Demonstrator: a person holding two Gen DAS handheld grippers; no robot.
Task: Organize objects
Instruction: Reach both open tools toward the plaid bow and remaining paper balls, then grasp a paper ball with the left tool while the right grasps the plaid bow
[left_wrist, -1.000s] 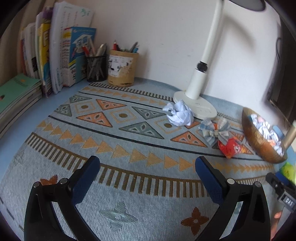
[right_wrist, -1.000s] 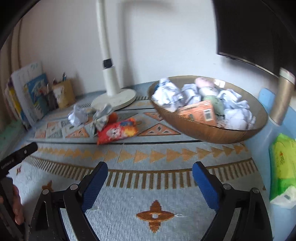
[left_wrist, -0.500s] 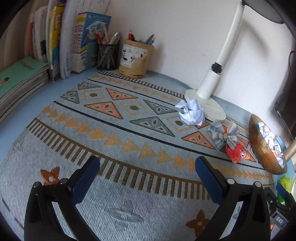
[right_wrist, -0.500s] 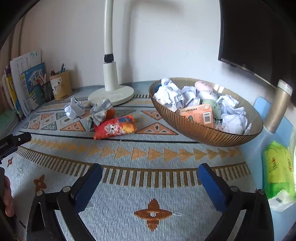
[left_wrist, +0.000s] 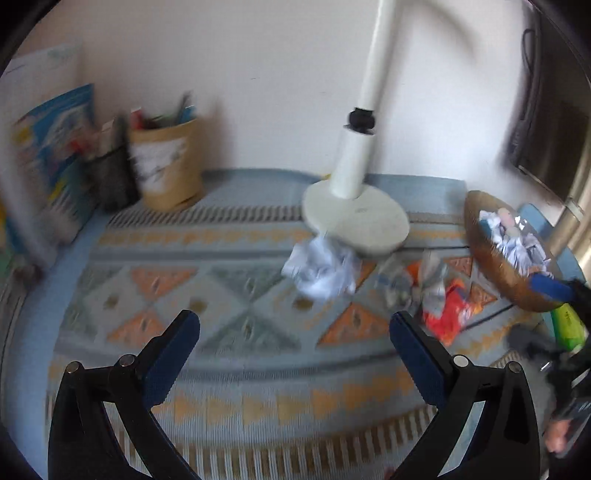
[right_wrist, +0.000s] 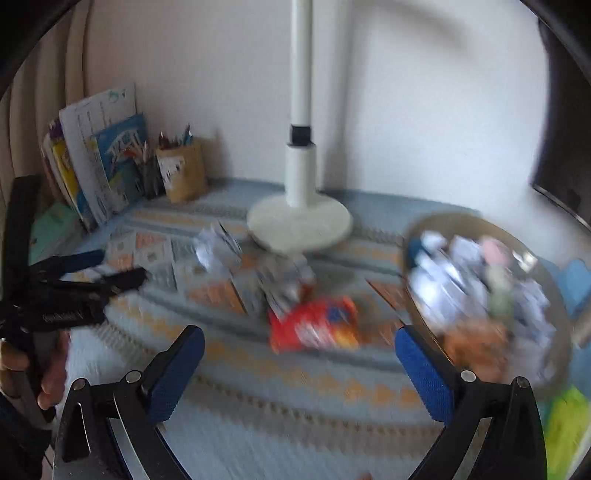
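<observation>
While both views are blurred, the layout on the surface remains readable. The left claw (left_wrist: 293, 332) stands wide, with nothing between its blue pads; only the patterned mat (left_wrist: 229, 280) shows in the gap. The right claw (right_wrist: 299, 350) also stands wide and holds nothing.

Loose items lie in a row on the mat, in front of the lamp base (left_wrist: 356, 219), which stands near the back edge of the surface:
- A crumpled paper ball (left_wrist: 321, 271) lies just in front of the lamp base, at its left side.
- A checked fabric bow (left_wrist: 417, 280) lies to the right of the paper ball.
- A red snack packet (right_wrist: 314, 326) lies just in front of the bow, touching or overlapping it; blur prevents telling which.

A brown bowl (right_wrist: 546, 369) sits toward the right edge of the surface, filled with paper balls and other small items. A green pack (right_wrist: 565, 424) lies beside the bowl, nearer the right front corner.

At the back left corner, a tan pen holder (left_wrist: 168, 166) and a dark mesh pen cup (left_wrist: 110, 177) stand side by side, next to upright books (right_wrist: 96, 162) leaning at the left edge.

In the right wrist view, a hand (right_wrist: 51, 373) grips the handle of the left claw at the left side of the frame.
</observation>
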